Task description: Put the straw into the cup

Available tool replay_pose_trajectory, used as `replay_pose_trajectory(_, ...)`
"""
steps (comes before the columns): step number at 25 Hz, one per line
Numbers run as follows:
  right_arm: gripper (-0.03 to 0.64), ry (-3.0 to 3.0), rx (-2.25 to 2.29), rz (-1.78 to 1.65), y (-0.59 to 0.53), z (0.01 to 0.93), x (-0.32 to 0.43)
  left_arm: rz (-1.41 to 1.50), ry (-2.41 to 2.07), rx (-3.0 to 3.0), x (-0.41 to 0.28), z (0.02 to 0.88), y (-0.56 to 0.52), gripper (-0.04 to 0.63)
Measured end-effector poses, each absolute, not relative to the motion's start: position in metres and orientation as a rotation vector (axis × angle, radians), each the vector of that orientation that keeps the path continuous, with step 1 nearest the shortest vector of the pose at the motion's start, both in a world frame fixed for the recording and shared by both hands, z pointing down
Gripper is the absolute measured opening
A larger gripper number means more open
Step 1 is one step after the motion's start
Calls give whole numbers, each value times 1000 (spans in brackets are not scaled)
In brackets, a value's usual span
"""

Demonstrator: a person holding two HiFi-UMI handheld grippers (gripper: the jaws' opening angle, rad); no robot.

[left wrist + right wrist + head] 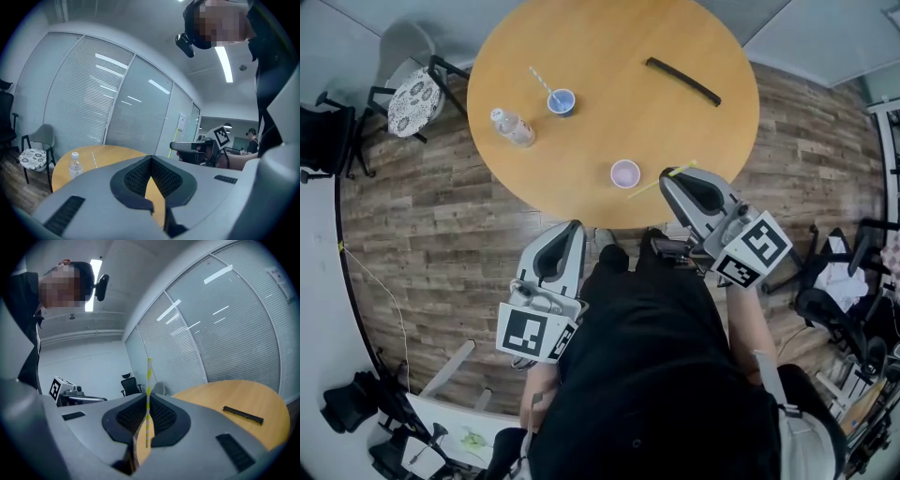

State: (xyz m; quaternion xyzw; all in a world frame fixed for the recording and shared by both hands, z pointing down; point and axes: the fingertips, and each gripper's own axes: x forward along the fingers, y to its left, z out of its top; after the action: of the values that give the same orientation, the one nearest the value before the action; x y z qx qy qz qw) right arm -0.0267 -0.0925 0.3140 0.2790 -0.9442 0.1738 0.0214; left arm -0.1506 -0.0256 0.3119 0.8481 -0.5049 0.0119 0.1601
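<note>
**A:** Where is our straw?

**B:** We have the yellow-and-white striped paper straw (148, 380) pinched in our right gripper (147, 401). The pads are clenched on it. In the right gripper view it stands upright across the jaws, with its longer part above them.

**A:** And the cup we want?

**B:** The small lilac cup (625, 173) sits on the round wooden table (609, 37), near the edge closest to us. In the head view the straw slants out of the right gripper, and its free end shows just beside the cup's rim, outside it. We cannot tell whether it touches.

**A:** What about our other hand?

**B:** Our left gripper (151, 161) has its jaws closed together at the tips with nothing between them. We hold it off the table's near edge, beside our body, apart from the lilac cup.

**A:** What else do we see?

**B:** Farther across the table is a blue cup (562, 101) with a blue-and-white striped straw (542, 82) leaning in it. A clear plastic bottle (514, 127) stands upright near that cup. A long black strip (682, 81) lies flat toward the far right. A grey chair (411, 56) with a patterned cushion stands by the table's left side.
</note>
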Motion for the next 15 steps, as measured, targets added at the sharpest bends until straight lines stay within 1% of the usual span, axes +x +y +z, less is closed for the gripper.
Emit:
replay_pose_trajectory(9,31,-2901,854,587,-123,346,-32,80,-1452,2392,-146,314,-30,11)
replay_pose_trajectory(15,31,-2873,859,643,-139,374,-34,107,-1494,2345,-154,317,-23,11)
